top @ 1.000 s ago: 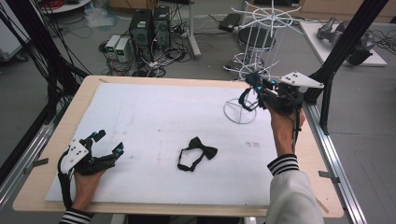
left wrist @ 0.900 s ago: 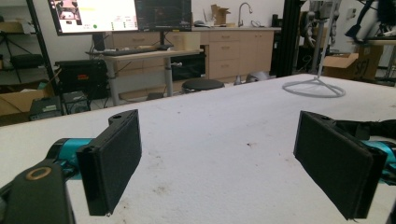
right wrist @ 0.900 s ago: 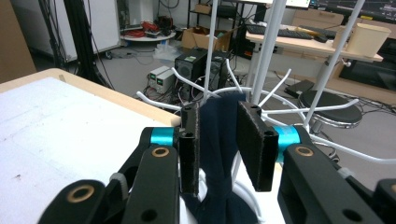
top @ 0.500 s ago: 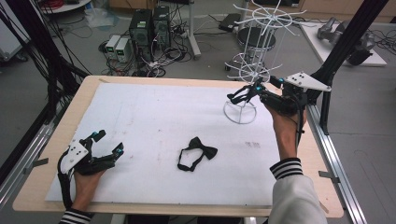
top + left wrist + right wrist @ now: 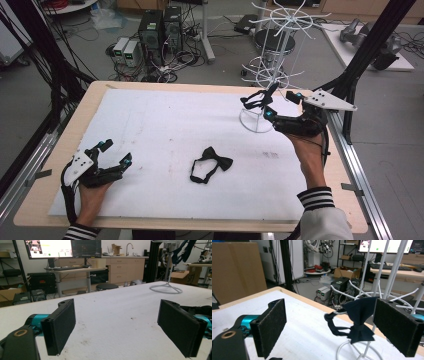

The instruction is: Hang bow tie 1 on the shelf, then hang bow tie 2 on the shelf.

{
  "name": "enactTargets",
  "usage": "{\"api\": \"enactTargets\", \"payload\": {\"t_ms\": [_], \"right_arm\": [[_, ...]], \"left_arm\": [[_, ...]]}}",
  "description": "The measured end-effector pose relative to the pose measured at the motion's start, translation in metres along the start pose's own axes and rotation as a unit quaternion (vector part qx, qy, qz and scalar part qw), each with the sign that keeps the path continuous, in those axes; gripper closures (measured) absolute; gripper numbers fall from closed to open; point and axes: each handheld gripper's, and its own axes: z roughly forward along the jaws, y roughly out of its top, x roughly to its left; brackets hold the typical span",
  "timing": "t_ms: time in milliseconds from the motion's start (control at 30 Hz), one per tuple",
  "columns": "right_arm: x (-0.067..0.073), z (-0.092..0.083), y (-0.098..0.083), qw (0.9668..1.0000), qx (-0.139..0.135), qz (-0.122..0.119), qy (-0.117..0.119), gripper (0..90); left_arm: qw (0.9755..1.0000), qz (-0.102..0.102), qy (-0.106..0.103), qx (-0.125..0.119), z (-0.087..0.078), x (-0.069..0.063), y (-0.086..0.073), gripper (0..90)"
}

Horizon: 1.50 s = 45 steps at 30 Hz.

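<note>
The right gripper point(image 5: 266, 102), its fingers just spread, has let a dark bow tie point(image 5: 358, 318) hang on the white wire rack point(image 5: 276, 50) at two o'clock, while the left gripper point(image 5: 114, 153) rests spread-fingered on the desk point(image 5: 165, 115), a second bow tie point(image 5: 211, 163) lying mid-desk, likely next.

We see an evenly lit room, bright and diffuse, with light falling from above and no hard shadows. In the high view the white table cover point(image 5: 165, 135) reads pale and flat, and the bow tie point(image 5: 211, 164) lying on it casts only a faint, soft shadow. That view is soft and somewhat grainy, with fine detail smeared. The left gripper view is sharper on the near black pads point(image 5: 61, 325), while the monitor point(image 5: 48, 248) behind glows close to washed out. In the right gripper view the screens point(image 5: 384, 245) at the top glare white, the hanging bow tie point(image 5: 358, 317) is dark and slightly soft, and straight poles bend near the edges.
</note>
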Motion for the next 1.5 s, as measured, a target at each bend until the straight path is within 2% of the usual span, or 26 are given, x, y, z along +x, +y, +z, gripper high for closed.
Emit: {"api": "enactTargets", "payload": {"t_ms": [267, 467, 600, 833, 1133, 1500], "right_arm": [[0.007, -0.012, -0.012, 0.9998, -0.012, -0.002, 0.017, 11.2], [0.010, -0.018, -0.033, 0.9997, -0.003, 0.006, 0.024, 11.2], [0.011, -0.021, -0.049, 0.9996, -0.003, 0.002, 0.029, 11.2], [0.016, -0.021, -0.072, 0.9991, 0.018, 0.004, 0.038, 11.2], [0.020, -0.017, -0.084, 0.9986, 0.032, -0.001, 0.043, 11.2], [0.017, -0.016, -0.088, 0.9986, 0.035, 0.010, 0.040, 11.2]], "left_arm": [[1.0000, 0.003, 0.000, 0.001, 0.000, 0.000, 0.000, 15.4], [1.0000, 0.001, 0.002, 0.001, 0.001, -0.001, 0.000, 15.4], [1.0000, 0.004, 0.002, 0.003, 0.000, -0.001, 0.000, 15.4], [1.0000, 0.004, 0.003, 0.004, 0.000, -0.001, 0.000, 15.4], [1.0000, 0.002, 0.003, 0.003, 0.000, -0.001, 0.000, 15.4], [1.0000, 0.004, 0.004, 0.003, 0.000, -0.001, 0.000, 15.4]]}}
